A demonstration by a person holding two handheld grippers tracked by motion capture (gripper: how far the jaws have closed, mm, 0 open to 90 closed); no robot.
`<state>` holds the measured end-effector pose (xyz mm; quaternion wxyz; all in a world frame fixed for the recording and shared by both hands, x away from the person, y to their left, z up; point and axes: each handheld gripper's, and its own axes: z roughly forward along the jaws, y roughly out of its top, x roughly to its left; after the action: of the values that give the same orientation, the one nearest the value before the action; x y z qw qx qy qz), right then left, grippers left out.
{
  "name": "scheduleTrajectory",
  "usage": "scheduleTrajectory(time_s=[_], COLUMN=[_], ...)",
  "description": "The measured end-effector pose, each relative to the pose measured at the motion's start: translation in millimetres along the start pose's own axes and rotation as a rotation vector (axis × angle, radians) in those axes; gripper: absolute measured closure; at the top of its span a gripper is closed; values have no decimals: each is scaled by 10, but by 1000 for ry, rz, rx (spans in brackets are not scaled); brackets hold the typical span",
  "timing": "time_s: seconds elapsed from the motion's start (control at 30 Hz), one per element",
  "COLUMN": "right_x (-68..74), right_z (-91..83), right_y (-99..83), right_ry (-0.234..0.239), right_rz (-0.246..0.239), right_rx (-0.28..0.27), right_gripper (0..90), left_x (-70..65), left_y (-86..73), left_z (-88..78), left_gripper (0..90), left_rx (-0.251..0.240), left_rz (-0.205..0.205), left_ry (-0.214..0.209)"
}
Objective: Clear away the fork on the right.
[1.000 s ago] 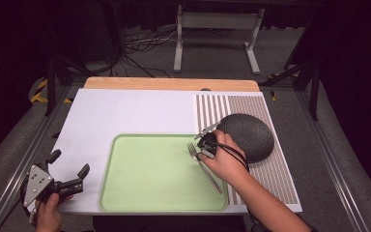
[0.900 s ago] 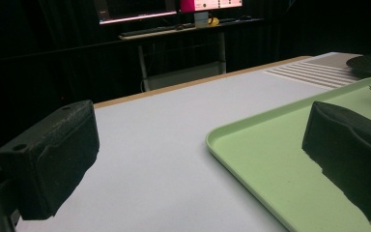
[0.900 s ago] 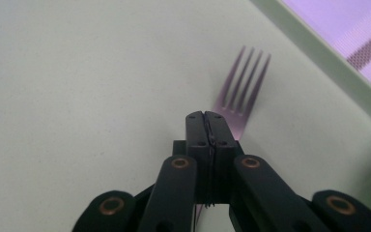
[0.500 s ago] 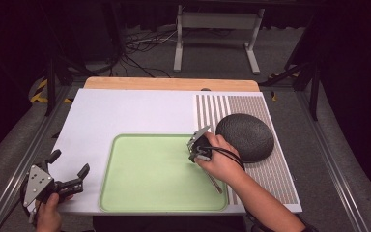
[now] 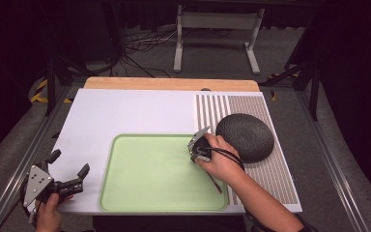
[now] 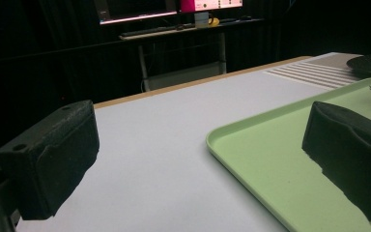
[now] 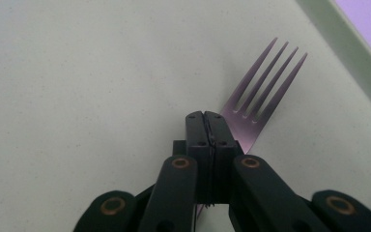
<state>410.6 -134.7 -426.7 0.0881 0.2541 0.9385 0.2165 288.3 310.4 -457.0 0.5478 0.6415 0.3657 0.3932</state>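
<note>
A metal fork (image 7: 263,92) lies flat on the pale green tray (image 5: 149,174), tines toward the tray's far right rim. My right gripper (image 7: 206,116) is shut, its jaws pressed together right above the fork's neck; nothing shows between them. From above, the right gripper (image 5: 198,142) sits over the tray's right part, and the fork's handle (image 5: 215,184) sticks out below the hand. My left gripper (image 5: 69,163) rests open at the table's near left corner, beside the tray's left rim (image 6: 232,154), with nothing between its jaws.
A dark round upturned bowl (image 5: 245,137) lies on a striped mat (image 5: 275,179) right of the tray. The tray and mat sit on a white board (image 5: 125,113) with a wooden strip behind. Metal rails run along both table sides.
My right hand and gripper have moved left from the bowl's edge onto the tray and now cover the fork's tines from above. The left gripper has stayed put.
</note>
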Motion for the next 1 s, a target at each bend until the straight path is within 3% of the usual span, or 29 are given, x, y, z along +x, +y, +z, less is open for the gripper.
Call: scheduleTrajectory(time_s=[0.7, 1.0], right_x=[-119, -201], right_z=[-13, -44], right_y=[-62, -125], right_ry=[-36, -59], right_rz=[35, 74], right_rx=[7, 8], right_gripper=[895, 895], left_x=[-4, -4], left_y=[-1, -1], left_z=[2, 2], left_gripper=[3, 3], left_rx=[1, 4], left_rz=[-2, -2], left_ry=[0, -2])
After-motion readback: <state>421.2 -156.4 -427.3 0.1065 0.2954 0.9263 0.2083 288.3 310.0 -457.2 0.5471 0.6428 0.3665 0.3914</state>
